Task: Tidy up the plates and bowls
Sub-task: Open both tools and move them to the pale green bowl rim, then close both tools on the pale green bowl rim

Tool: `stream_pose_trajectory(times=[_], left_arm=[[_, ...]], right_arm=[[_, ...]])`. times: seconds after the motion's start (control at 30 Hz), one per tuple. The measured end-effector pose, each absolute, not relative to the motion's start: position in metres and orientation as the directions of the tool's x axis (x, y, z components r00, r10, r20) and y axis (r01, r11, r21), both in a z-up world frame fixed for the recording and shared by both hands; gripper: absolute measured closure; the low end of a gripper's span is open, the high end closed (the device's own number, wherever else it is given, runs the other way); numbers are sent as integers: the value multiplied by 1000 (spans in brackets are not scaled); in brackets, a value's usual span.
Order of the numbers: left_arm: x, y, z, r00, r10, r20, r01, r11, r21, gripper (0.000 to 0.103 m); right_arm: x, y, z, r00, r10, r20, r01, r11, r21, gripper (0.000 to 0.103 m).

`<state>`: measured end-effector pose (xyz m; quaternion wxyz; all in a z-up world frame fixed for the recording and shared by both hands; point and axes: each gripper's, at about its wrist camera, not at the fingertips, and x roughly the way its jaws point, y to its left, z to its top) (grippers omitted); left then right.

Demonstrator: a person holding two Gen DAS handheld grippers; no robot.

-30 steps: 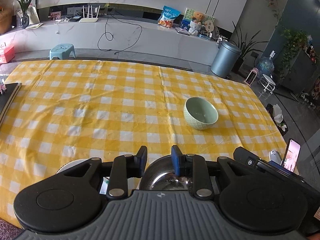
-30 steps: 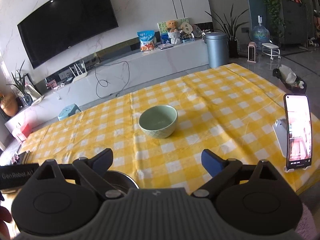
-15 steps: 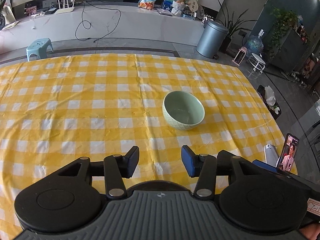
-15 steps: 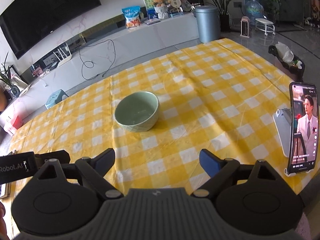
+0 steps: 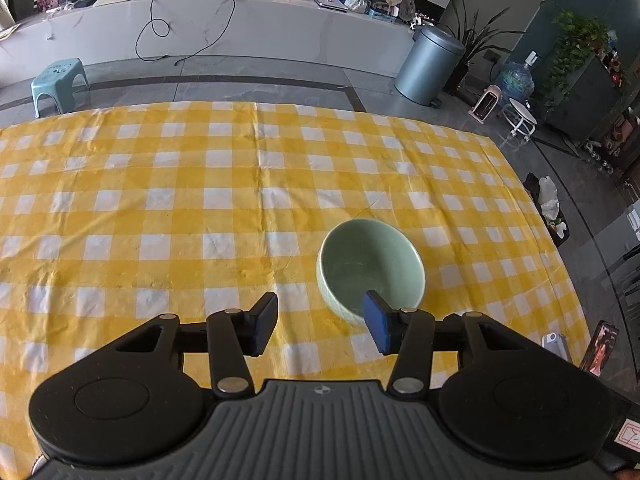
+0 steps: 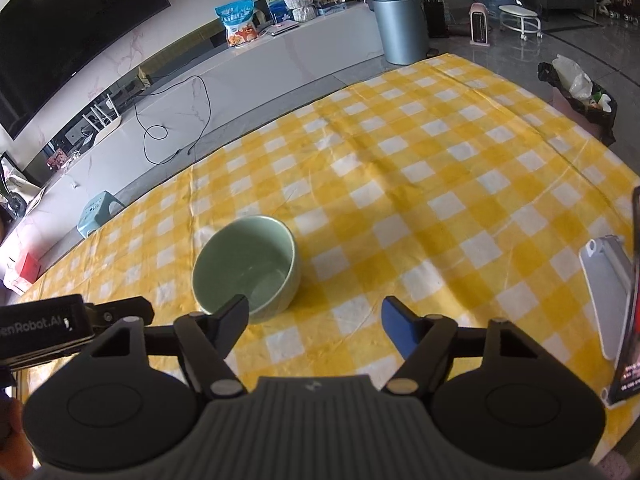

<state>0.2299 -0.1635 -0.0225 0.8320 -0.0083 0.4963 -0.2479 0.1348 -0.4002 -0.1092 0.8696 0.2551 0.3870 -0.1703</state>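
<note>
the left gripper (image 5: pixel 320 324) stands open with nothing between its blue-padded fingers, and its right fingertip now overlaps the near rim of the pale green ribbed ceramic bowl (image 5: pixel 370 264). a second ago that gripper sat back over a shiny steel bowl and a white plate at the near table edge; both have dropped out of view, so it has left that stack and swung forward toward the green bowl. the right gripper (image 6: pixel 314 314) is also spread wide and empty, its left fingertip showing just in front of the same bowl (image 6: pixel 246 268), which looks much nearer than it did a second ago. the bowl sits upright and empty on the yellow-and-white checked tablecloth (image 5: pixel 160 208), right of centre. a phone on a silver stand (image 6: pixel 608 292) stands at the cloth's right edge, well apart. my reading: the green bowl is the next piece to be gathered, and neither claw has closed on it yet.
</note>
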Motion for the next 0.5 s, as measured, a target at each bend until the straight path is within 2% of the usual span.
stream_pose_trajectory(times=[0.37, 0.5], left_arm=[[271, -188, -58, 318, -406, -857, 397, 877, -269, 47], [276, -194, -68, 292, -409, -865, 406, 871, -275, 54]], right_arm=[[173, -412, -125, 627, -60, -777, 502, 794, 344, 50], [182, -413, -134, 611, -67, -789, 509, 797, 326, 55]])
